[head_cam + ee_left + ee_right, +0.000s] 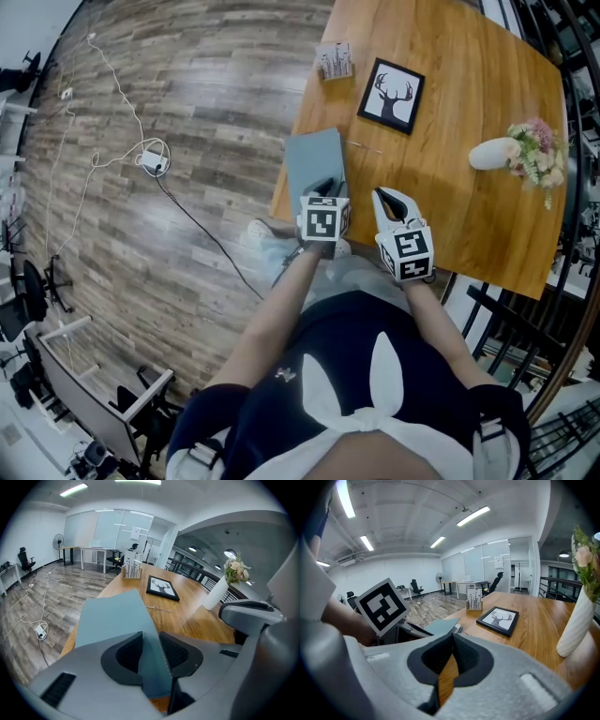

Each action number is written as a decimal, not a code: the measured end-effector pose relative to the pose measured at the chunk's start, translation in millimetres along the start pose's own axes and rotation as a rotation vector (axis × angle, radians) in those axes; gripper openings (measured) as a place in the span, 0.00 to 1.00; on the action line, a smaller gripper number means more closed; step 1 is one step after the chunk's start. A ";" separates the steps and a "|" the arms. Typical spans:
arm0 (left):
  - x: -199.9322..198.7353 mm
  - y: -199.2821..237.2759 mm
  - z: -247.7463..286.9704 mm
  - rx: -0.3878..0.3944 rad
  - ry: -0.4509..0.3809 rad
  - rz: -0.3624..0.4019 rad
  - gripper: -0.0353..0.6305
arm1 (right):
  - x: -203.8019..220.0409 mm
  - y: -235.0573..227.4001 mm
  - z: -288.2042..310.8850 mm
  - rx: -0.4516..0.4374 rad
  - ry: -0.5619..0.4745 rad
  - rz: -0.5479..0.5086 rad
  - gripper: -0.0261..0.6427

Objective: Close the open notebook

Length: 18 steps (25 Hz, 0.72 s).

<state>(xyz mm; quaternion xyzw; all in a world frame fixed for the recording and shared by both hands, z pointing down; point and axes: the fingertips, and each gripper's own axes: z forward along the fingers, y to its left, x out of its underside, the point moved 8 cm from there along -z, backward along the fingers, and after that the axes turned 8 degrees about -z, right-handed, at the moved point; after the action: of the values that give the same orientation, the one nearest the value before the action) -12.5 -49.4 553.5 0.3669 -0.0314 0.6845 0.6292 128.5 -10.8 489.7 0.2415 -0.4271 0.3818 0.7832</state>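
Left gripper [323, 185] fingers [129, 651] are released: spread apart, over the near end of the notebook [314, 159], whose teal cover fills the gap between them in the left gripper view. No clear pinch on it. Right gripper [389, 197] fingers are clenched, tips meeting, nothing between them, only bare wood showing through the slit behind the tips in the right gripper view. It hovers over the worktop [450, 94] just right of the left gripper, near edge.

The notebook lies flat and closed, plain teal cover up, at the worktop's left edge toward the near corner, long side running near to far. A thin stick-like item [361, 145] lies just right of its far end; can't tell what it is.

Farther back on the worktop:
- framed deer picture [391, 96], lying flat, well beyond the notebook
- small holder [335, 60] of upright sticks, at the far left edge
- white vase [494, 153] with pink flowers [536, 150], off to the right

Wood-plank floor [187, 112] left of the worktop, with a white cable [112, 75] and a power strip [153, 161] on it.
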 end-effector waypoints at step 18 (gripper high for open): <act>4.1 1.9 16.4 0.043 0.038 0.000 0.33 | 7.1 -3.1 -0.9 0.002 0.014 0.020 0.04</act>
<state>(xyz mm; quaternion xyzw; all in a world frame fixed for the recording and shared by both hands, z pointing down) -6.3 -54.6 568.4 0.3674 -0.0046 0.6920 0.6215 133.8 -9.3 495.1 0.2353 -0.4235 0.3916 0.7822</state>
